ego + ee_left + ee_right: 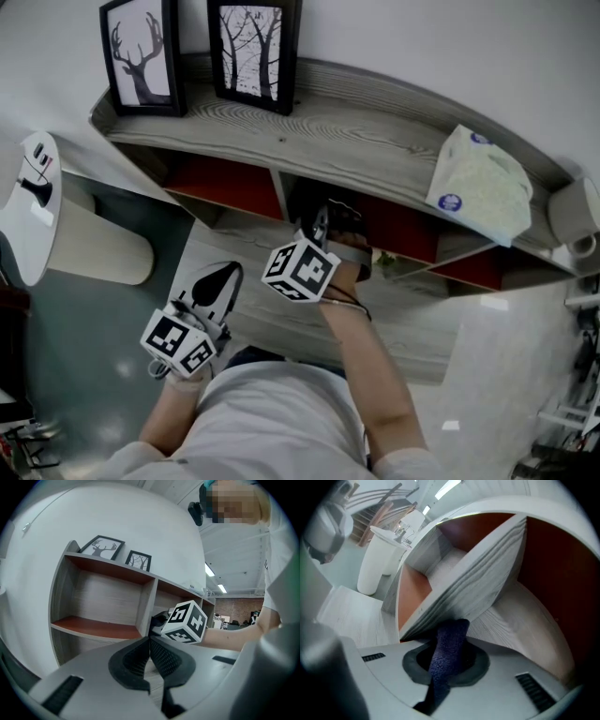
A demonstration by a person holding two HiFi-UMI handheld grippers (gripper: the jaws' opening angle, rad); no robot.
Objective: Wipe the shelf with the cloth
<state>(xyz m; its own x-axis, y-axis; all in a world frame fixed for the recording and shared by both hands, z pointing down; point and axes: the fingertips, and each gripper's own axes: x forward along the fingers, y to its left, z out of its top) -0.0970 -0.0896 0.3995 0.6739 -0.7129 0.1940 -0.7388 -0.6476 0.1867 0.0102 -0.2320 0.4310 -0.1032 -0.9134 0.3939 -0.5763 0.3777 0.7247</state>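
Two tools show in the head view; your right tool (330,225) reaches into a compartment (520,620) of the shelf (281,192), under its top board (356,131). Its jaws are clamped on a dark blue cloth (449,651); the cloth stands up between them with its tip at the front edge of a grey divider (483,583); whether it touches that edge, I cannot tell. Your left tool (217,279) hangs near your body, well apart from the shelf, jaws pressed together on nothing.

What could go wrong, as I judge it: only a narrow bunch of cloth sits in the jaws, so dragging it hard over the divider's edge could pull it free; the tool's hard body could strike the divider or the top board if you swing wide. On the top board, framed pictures (145,56) stand at the left and a soft white packet (478,183) lies at the right, both well apart from the right tool; a jolt to the shelf might tip the frames.

For room to move, the compartment beyond the divider looks bare, closed in by grey wood and red-brown panels; the space on the divider's other side looks bare as well.
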